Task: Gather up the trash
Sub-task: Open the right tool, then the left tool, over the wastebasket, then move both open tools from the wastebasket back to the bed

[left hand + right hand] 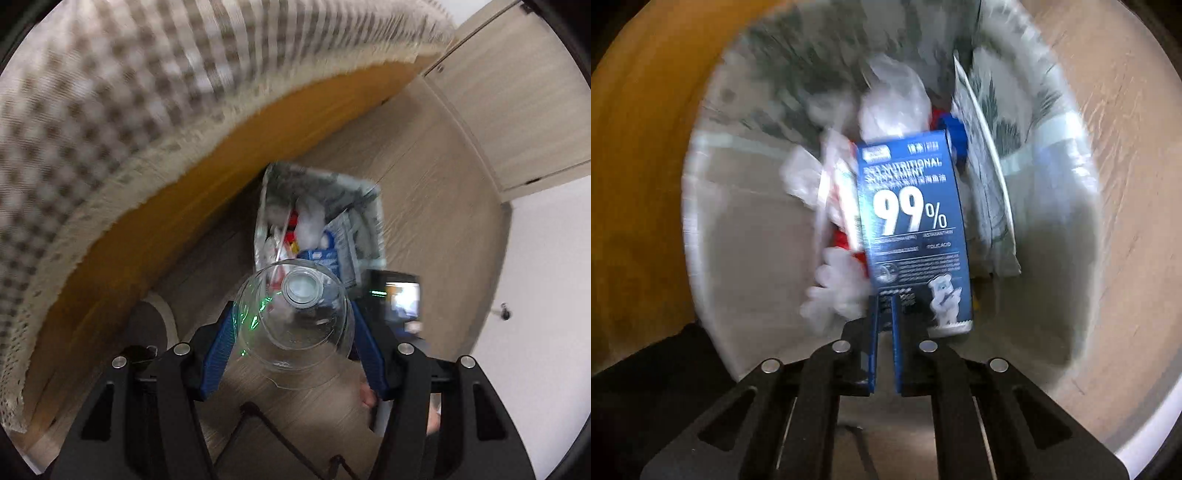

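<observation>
My left gripper [291, 306] is shut on a clear plastic bottle [295, 332], its blue fingers [221, 343] pressing both sides and the capped neck pointing down and away. The bottle hangs over a lined trash bin [376, 221] on the floor. The bin holds crumpled white wrappers [890, 99], red scraps and a blue carton [912, 214] marked 99%. My right gripper [885, 299] reaches into the bin [746, 229]. Its fingers stand almost together just over the carton's near end with nothing between them. The carton [321, 256] also shows in the left wrist view.
A table with a checked, fringed cloth [129, 92] and an orange edge [221, 155] overhangs the bin's left side. Wooden floor [424, 184] surrounds the bin, and a cabinet door [517, 110] stands at upper right. The other hand-held unit's lit screen [400, 295] sits just right of the bottle.
</observation>
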A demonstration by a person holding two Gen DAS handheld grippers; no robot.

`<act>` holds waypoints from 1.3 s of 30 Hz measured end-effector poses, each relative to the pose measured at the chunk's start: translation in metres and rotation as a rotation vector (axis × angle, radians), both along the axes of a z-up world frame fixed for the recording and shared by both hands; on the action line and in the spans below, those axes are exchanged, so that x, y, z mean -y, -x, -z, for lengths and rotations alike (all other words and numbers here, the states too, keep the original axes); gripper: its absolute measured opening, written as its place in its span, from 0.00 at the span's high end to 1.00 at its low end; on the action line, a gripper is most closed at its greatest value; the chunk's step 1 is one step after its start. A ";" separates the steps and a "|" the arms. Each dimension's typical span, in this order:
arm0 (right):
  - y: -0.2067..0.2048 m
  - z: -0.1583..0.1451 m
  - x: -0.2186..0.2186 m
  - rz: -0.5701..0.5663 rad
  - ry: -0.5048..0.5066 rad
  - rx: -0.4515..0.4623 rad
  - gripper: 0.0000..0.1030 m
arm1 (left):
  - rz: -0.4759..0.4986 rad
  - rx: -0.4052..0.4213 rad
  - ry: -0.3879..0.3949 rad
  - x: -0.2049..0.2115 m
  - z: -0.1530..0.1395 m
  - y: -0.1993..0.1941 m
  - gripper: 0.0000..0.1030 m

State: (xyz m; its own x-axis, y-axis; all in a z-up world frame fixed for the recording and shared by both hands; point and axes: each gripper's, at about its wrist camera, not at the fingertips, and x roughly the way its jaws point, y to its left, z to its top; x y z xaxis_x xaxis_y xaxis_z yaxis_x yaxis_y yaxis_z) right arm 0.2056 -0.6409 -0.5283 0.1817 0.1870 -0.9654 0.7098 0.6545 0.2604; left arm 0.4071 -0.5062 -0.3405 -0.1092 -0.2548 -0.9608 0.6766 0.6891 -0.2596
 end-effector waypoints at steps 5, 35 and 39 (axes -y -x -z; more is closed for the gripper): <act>0.043 -0.049 0.017 0.076 0.092 0.060 0.86 | 0.080 -0.057 -0.091 0.042 0.039 0.013 0.43; 0.093 -0.164 0.027 0.152 0.262 0.089 0.41 | 0.075 0.007 -0.177 0.027 0.061 0.055 0.15; 0.095 -0.189 0.024 0.147 0.308 0.076 0.38 | 0.092 0.111 -0.115 0.018 0.033 0.061 0.15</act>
